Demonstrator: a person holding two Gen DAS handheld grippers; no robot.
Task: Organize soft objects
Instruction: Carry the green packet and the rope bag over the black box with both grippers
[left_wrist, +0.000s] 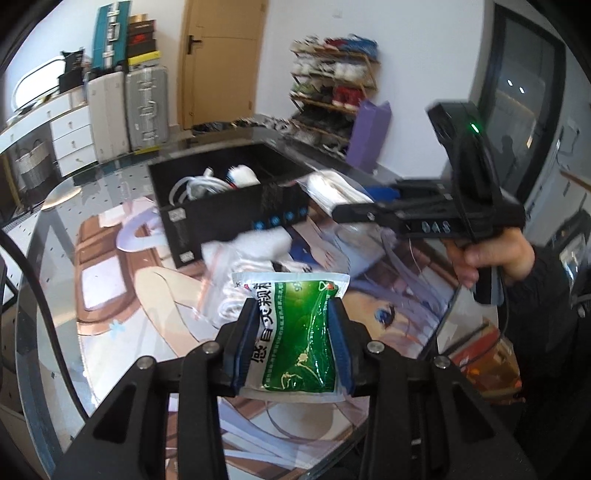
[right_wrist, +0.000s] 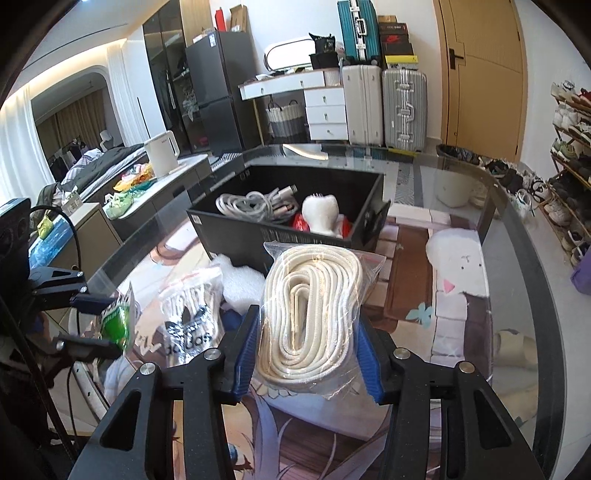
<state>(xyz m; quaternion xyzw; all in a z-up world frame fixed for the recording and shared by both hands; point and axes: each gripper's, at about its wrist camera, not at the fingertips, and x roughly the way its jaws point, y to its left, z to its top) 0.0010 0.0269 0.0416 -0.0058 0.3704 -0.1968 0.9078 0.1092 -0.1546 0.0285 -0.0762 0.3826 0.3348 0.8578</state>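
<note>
**Both grippers loaded, black box waiting**

Left gripper (left_wrist: 293, 332) is clamped tight on a green medicine sachet (left_wrist: 299, 332), held up just short of the black box (right_wrist: 295, 218). Right gripper (right_wrist: 308, 354) squeezes a bagged coil of white rope (right_wrist: 310, 317) right in front of that box. Inside the box: white cables (right_wrist: 255, 205) and a plush toy (right_wrist: 321, 214). An adidas bag (right_wrist: 192, 314) lies left of the box's near corner.

Box (right_wrist: 295, 232) sitting on mat (right_wrist: 413, 295) on glass table (right_wrist: 524, 258), at 12 o'clock from right gripper (right_wrist: 306, 354). Cables (right_wrist: 255, 205) lying in box toward 10 o'clock, plush toy (right_wrist: 320, 214) beside them toward 2. Rope bag (right_wrist: 314, 317) hanging between box and gripper. Sock bag (right_wrist: 192, 306) lying at 9 o'clock of rope bag; sachet (right_wrist: 118, 321) farther at 9, in left gripper (left_wrist: 291, 343).
</note>
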